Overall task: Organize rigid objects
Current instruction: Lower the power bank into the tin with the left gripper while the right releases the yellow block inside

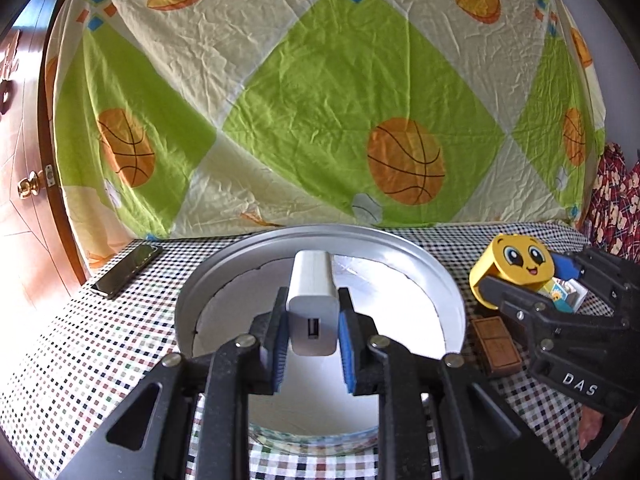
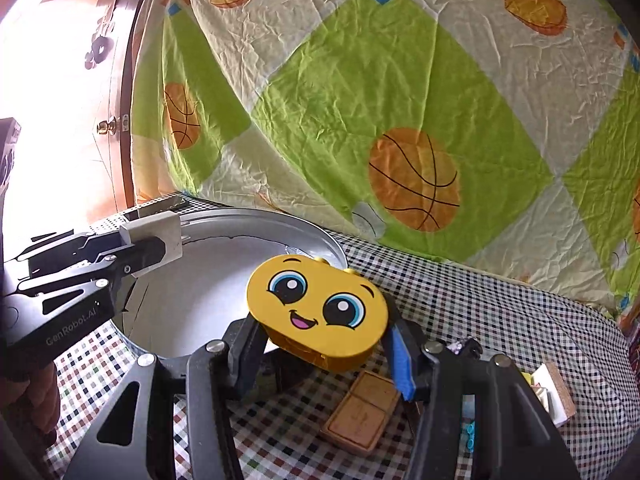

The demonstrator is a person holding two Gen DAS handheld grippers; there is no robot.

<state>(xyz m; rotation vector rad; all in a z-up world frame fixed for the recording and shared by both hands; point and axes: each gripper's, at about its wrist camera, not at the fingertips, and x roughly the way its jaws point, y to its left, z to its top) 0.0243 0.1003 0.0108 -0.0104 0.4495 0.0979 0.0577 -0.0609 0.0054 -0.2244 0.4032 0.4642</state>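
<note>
Checkered bench (image 1: 100,344) under basketball sheet (image 1: 320,92) | left gripper (image 1: 312,336) jaws clamping grey power bank (image 1: 312,292), frame centre, over round tray (image 1: 436,264) | right gripper (image 2: 320,340) jaws part-open, gripping yellow face box (image 2: 316,308) beside tray | brown block (image 2: 362,414) lying lower centre.

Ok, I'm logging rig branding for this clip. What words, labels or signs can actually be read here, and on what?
"DAS": white letters on the right gripper body.
"GenRobot.AI": pale letters on the left gripper body; the last characters are blurred.
Small carton beside the yellow smiley box: print too small to read.
</note>
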